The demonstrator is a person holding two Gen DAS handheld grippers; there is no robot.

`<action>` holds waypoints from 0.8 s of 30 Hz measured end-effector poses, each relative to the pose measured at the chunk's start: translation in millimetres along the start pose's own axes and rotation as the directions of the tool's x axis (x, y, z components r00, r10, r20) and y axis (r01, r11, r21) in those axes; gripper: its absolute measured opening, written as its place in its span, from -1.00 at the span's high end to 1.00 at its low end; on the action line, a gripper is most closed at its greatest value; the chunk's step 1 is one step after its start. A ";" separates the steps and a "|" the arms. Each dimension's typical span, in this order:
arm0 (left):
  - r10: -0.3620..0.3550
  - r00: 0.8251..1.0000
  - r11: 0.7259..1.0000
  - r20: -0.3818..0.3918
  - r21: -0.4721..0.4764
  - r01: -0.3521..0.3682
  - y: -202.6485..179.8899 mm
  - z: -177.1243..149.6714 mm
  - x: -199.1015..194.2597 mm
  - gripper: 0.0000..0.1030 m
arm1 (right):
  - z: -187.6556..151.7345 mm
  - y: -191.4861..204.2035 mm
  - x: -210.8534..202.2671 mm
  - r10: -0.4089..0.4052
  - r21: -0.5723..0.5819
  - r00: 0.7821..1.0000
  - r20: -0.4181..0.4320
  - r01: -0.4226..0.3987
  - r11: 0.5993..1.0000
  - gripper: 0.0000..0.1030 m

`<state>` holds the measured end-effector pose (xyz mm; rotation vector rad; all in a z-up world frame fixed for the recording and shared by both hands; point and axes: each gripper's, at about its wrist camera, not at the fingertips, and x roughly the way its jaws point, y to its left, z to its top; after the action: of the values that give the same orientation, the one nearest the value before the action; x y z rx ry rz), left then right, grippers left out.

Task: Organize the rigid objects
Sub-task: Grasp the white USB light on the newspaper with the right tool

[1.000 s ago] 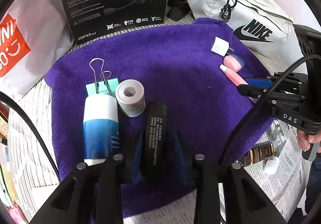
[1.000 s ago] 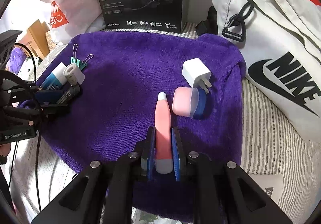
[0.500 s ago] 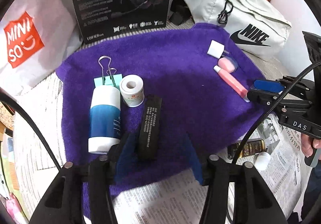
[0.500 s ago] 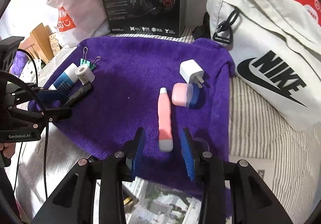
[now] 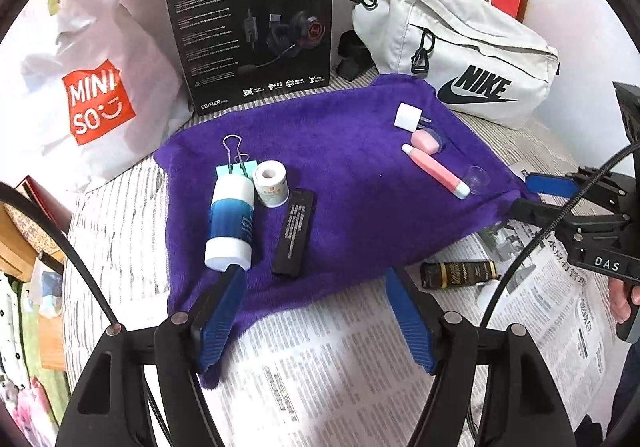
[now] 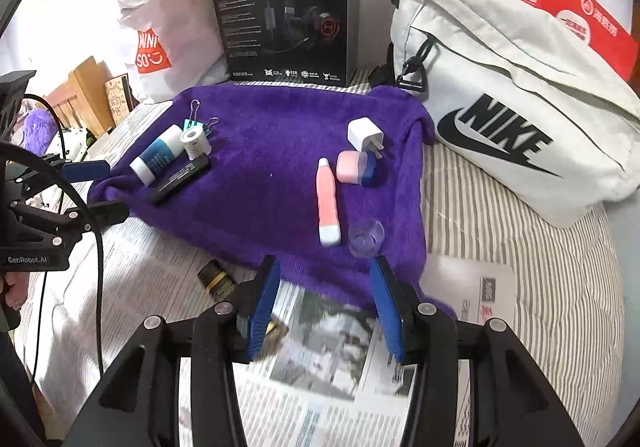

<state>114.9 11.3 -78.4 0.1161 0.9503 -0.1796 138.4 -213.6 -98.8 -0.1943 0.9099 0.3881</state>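
Note:
A purple towel (image 5: 352,167) carries two groups of objects. On its left lie a black bar (image 5: 294,233), a blue and white tube (image 5: 231,223), a tape roll (image 5: 272,183) and a teal binder clip (image 5: 236,163). On its right lie a pink tube (image 6: 328,203), a pink box (image 6: 354,167), a white charger (image 6: 362,133) and a clear cap (image 6: 366,237). My left gripper (image 5: 312,283) hangs over the towel's near edge, short of the black bar, jaws opening and empty. My right gripper (image 6: 325,267) hangs short of the pink tube, jaws opening and empty.
Newspaper (image 5: 320,367) covers the striped bed in front of the towel, with a dark bottle (image 5: 460,273) and a white cap (image 5: 486,293) on it. A headset box (image 5: 256,31), a Nike bag (image 6: 500,119) and a Miniso bag (image 5: 92,87) stand behind the towel.
Both grippers let go and pulled back and up: the left released the black bar, the right released the pink tube. Both objects now lie on the towel.

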 end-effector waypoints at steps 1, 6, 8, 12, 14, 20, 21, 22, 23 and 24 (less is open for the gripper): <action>0.002 1.000 1.000 0.002 -0.004 -0.002 -0.3 -2.2 -2.0 -0.38 | -2.6 -0.1 -2.4 0.004 0.004 1.000 0.001 -0.004 1.000 0.09; 0.008 1.000 0.999 0.021 -0.042 -0.008 0.5 -19.7 -15.2 -0.38 | -20.7 -0.5 -16.1 0.012 0.021 1.000 0.009 -0.012 1.000 0.09; 0.002 1.000 0.997 0.022 -0.075 0.000 3.2 -26.7 -18.4 -0.38 | -28.5 -1.0 -18.2 0.013 0.022 1.000 0.003 -0.013 1.000 0.09; -0.001 1.000 0.994 0.018 -0.110 0.003 4.9 -41.1 -21.5 -0.38 | -42.9 -0.2 -16.5 0.026 0.025 1.000 -0.016 -0.025 0.999 0.09; -0.012 1.000 0.992 0.013 -0.128 0.014 5.4 -49.1 -21.4 -0.38 | -50.8 0.5 -16.3 0.027 0.016 0.999 -0.020 -0.027 1.000 0.09; -0.029 1.000 0.987 -0.007 -0.158 0.028 6.1 -61.6 -14.2 -0.38 | -66.4 6.4 -6.6 0.059 0.008 0.997 -0.056 -0.059 0.998 0.09; -0.028 1.000 0.987 -0.012 -0.158 0.026 5.4 -62.3 -12.8 -0.38 | -66.7 9.5 -6.1 0.073 0.005 0.996 -0.058 -0.073 0.997 0.09; -0.026 1.000 0.987 -0.017 -0.159 0.023 4.5 -63.0 -11.4 -0.38 | -66.7 13.6 -5.5 0.087 -0.002 0.995 -0.058 -0.087 0.996 0.09; -0.029 0.999 0.987 -0.018 -0.159 0.025 3.8 -63.7 -10.5 -0.38 | -66.8 19.4 -4.7 0.095 -0.014 0.994 -0.055 -0.096 0.995 0.09; -0.031 0.999 0.987 -0.018 -0.160 0.027 3.1 -64.5 -10.9 -0.38 | -65.8 26.2 -3.1 0.096 -0.026 0.994 -0.051 -0.097 0.995 0.09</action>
<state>57.8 26.9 -106.6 -0.0438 0.9832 -0.1287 78.0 -211.8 -136.1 -0.1870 0.9659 0.4877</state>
